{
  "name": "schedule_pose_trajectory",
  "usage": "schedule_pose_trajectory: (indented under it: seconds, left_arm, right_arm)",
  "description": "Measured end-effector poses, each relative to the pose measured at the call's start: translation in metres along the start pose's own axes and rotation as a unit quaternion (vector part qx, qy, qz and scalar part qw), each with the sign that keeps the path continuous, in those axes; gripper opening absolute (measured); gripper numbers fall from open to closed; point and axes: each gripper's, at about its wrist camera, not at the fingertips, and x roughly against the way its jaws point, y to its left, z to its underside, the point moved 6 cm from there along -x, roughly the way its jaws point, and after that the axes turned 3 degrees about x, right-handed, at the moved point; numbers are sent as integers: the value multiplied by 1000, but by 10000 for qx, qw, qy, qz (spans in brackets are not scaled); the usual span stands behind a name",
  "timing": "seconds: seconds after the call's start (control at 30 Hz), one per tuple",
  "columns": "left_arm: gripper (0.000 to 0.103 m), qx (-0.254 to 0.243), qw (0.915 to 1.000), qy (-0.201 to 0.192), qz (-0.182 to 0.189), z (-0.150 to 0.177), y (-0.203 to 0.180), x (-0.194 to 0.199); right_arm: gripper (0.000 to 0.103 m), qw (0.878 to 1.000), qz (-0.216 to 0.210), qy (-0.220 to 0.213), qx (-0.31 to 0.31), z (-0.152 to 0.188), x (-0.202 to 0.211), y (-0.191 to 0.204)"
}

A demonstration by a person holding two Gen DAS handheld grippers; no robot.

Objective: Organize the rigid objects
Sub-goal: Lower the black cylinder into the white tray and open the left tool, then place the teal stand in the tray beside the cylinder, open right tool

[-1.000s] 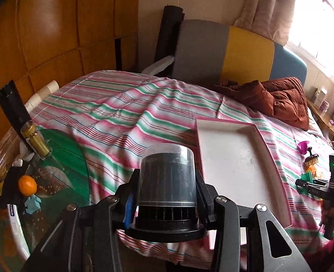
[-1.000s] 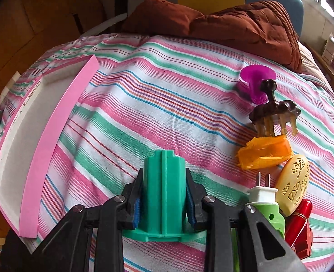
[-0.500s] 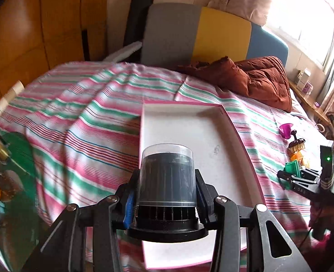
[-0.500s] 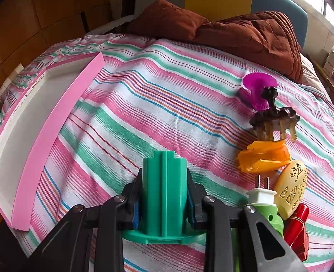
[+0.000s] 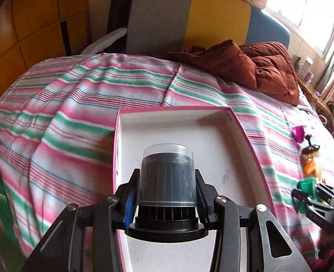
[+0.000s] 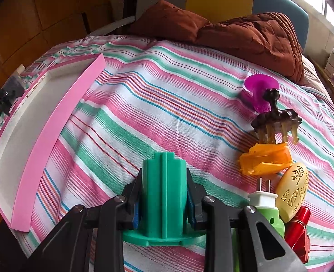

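A pink-walled tray lies on a striped bedspread, and everything here takes its place from it. Over the tray's near end, the left gripper points steeply down, its fingers pinching a dark canister with a clear domed cap and a black ribbed base; the canister hangs above the white floor of the tray, and whether it touches cannot be told. Beyond the tray's far wall, a rust-brown quilt is heaped against a grey, yellow and blue headboard.

Well to the right of the tray, over bare bedspread, the right gripper has its fingers clamped on a green ribbed piece with a flat flange at its base. Farther right still, a cluster of small things lies on the bed: a purple piece, a brown clawed piece, an orange piece, a cream perforated oval, a white-and-green plug and a red tube, several of them touching.
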Motion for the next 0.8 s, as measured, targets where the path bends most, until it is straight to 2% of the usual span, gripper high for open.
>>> schedule_pose_trajectory:
  seconds: [0.17, 0.23, 0.33, 0.57, 0.8]
  left_arm:
    - [47, -18, 9997, 101, -232, -10, 3, -24]
    - [58, -19, 9996, 63, -273, -10, 3, -22]
    - [73, -152, 9987, -212, -449, -10, 4, -9]
    - [73, 68, 9970, -571, -513, 13, 7, 40]
    - [73, 74, 9961, -649, -594, 55, 5, 72]
  right_arm:
    - [30, 10000, 35, -7, 30, 0, 0, 1]
    - [30, 9999, 75, -19, 65, 1, 0, 2]
    - [30, 10000, 70, -23, 54, 1, 0, 2]
    - [30, 9999, 111, -41, 93, 1, 0, 3]
    - [30, 9998, 137, -82, 91, 2, 1, 4]
